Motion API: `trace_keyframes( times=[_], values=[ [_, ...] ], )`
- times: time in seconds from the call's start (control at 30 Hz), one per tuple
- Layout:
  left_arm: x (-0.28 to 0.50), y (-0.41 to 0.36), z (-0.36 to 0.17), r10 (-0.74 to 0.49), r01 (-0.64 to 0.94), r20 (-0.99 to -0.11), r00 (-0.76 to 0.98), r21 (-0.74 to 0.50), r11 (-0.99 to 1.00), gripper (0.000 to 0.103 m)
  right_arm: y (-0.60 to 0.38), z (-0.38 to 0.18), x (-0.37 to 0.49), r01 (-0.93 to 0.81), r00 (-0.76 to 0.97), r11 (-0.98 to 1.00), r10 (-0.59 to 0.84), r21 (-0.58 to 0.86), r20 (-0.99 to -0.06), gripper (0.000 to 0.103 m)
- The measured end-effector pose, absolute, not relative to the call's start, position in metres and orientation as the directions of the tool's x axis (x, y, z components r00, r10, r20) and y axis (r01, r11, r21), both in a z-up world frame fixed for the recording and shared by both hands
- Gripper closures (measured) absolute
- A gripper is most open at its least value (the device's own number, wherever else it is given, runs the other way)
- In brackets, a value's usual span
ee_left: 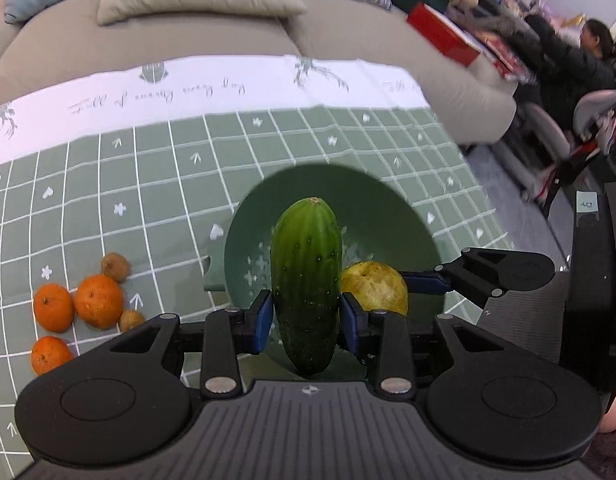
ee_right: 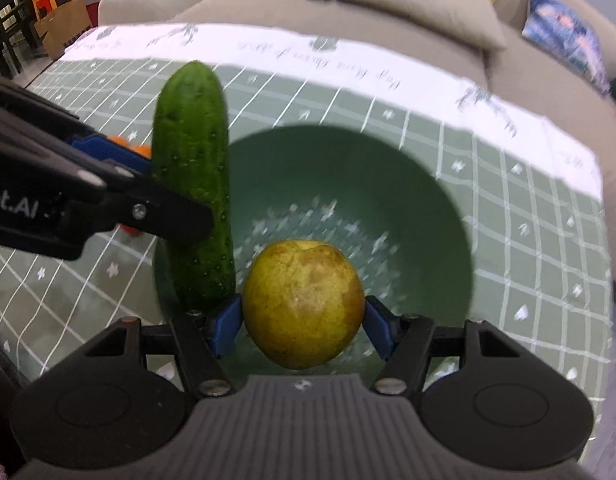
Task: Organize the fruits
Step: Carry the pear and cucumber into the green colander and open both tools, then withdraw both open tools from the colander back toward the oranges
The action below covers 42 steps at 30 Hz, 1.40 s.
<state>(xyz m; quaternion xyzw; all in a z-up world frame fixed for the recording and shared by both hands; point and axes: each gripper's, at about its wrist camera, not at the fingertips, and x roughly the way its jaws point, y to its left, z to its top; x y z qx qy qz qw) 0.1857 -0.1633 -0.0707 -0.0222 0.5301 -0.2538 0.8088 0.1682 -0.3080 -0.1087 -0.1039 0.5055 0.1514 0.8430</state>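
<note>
My left gripper (ee_left: 307, 316) is shut on a green cucumber (ee_left: 306, 280) and holds it upright above the green strainer bowl (ee_left: 400, 216). My right gripper (ee_right: 304, 320) is shut on a yellow pear (ee_right: 304, 304) and holds it over the same bowl (ee_right: 428, 208), just right of the cucumber (ee_right: 194, 184). The pear (ee_left: 374, 286) and the right gripper's fingers (ee_left: 424, 282) also show in the left wrist view. Three oranges (ee_left: 98, 300) and two small brown fruits (ee_left: 115, 267) lie on the cloth at the left.
The table carries a green checked cloth (ee_left: 148, 184) with a white border. A beige sofa (ee_left: 196, 36) with cushions stands behind it. A person (ee_left: 588, 56) sits at the far right by cluttered shelves. A black chair (ee_left: 600, 300) stands at the right edge.
</note>
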Motion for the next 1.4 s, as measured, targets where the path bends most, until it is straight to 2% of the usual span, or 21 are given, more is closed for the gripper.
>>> trace_keyframes(
  times=[0.23, 0.57, 0.97, 1.07, 1.23, 1.4],
  values=[
    [0.189, -0.159, -0.074, -0.366, 0.379, -0.897, 0.248, -0.258, 0.889, 0.063, -0.297, -0.118, 0.164, -0.409, 0.352, 0.910, 0.232, 0.074, -0.907, 0.041],
    [0.205, -0.170, -0.096, -0.349, 0.382, -0.914, 0.209, -0.252, 0.889, 0.064, -0.285, -0.140, 0.178, -0.468, 0.325, 0.883, 0.192, 0.019, -0.926, 0.041],
    [0.206, -0.172, -0.109, -0.344, 0.392, -0.918, 0.198, -0.247, 0.886, 0.064, -0.291, -0.141, 0.184, -0.452, 0.317, 0.892, 0.155, -0.005, -0.936, 0.041],
    [0.205, -0.170, -0.110, -0.336, 0.394, -0.920, 0.203, -0.237, 0.888, 0.059, -0.288, -0.142, 0.185, -0.451, 0.321, 0.892, 0.138, -0.023, -0.937, 0.040],
    [0.199, -0.162, -0.102, -0.368, 0.390, -0.907, 0.207, -0.268, 0.881, 0.056, -0.277, -0.130, 0.176, -0.452, 0.368, 0.887, 0.090, -0.093, -0.926, 0.026],
    [0.185, -0.150, -0.077, -0.403, 0.407, -0.878, 0.257, -0.280, 0.869, 0.054, -0.272, -0.121, 0.170, -0.433, 0.397, 0.892, 0.059, -0.130, -0.916, 0.026]
  ],
)
